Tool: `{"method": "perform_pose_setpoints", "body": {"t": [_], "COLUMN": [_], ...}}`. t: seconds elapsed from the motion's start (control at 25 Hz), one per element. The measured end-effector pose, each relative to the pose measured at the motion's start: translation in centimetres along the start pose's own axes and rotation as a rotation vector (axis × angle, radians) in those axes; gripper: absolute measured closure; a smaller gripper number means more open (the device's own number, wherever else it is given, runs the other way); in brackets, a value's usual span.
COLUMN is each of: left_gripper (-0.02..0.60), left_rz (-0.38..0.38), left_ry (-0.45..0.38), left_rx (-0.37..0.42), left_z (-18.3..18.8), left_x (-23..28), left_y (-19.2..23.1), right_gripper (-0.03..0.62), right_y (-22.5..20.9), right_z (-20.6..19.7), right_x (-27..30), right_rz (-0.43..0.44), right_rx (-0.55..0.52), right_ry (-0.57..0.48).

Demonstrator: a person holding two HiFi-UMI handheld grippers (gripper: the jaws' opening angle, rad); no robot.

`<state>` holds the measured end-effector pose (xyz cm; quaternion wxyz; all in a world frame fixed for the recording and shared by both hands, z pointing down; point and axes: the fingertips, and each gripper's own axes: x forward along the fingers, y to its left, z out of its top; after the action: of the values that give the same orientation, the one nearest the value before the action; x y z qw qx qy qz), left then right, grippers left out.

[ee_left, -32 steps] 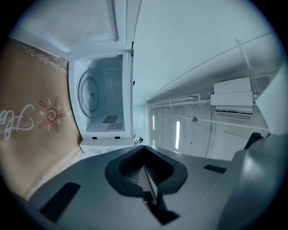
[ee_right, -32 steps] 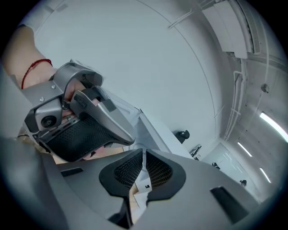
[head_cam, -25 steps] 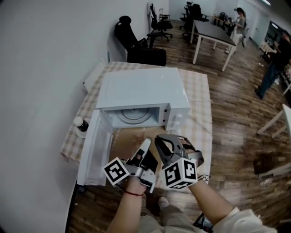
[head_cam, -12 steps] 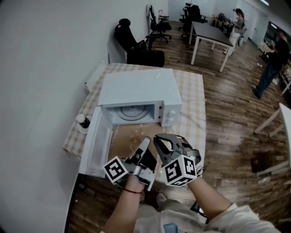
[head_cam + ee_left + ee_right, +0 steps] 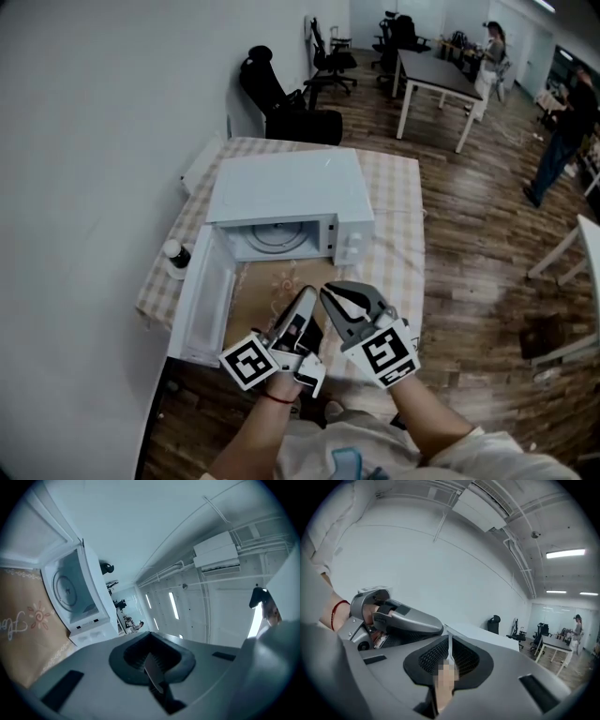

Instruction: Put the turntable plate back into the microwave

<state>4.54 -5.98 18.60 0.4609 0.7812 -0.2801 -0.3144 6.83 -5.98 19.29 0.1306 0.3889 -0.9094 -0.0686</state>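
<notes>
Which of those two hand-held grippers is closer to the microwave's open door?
Left. The left gripper hovers just to the right of the open door, in front of the microwave. The right gripper is beside it on the far side, farther from the door.

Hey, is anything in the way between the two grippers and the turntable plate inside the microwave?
Nothing visible. The door is swung open to the left, and the turntable plate lies in the cavity of the microwave. The left gripper and right gripper, both shut, hang before its opening.
</notes>
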Motion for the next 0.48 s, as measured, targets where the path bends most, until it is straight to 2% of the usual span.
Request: {"method": "perform_pose_setpoints", "body": {"t": [0.32, 0.48], "left_gripper": [0.581, 0.581], "left_rz": [-0.005, -0.039], "left_ry": [0.070, 0.110], "left_rx": [0.287, 0.414], "left_z": [-1.6, -2.8], "left_x": [-1.0, -1.5], "left_y": [-1.0, -2.5], "right_gripper": [0.546, 0.546], "right_y": [0.3, 1.2], "right_z": [-0.6, 0.2], "right_x": [-2.5, -4.6], "right_rz": [0.050, 0.090], "right_rx": [0.210, 0.262], "right_ry": [-0.080, -0.142]}}
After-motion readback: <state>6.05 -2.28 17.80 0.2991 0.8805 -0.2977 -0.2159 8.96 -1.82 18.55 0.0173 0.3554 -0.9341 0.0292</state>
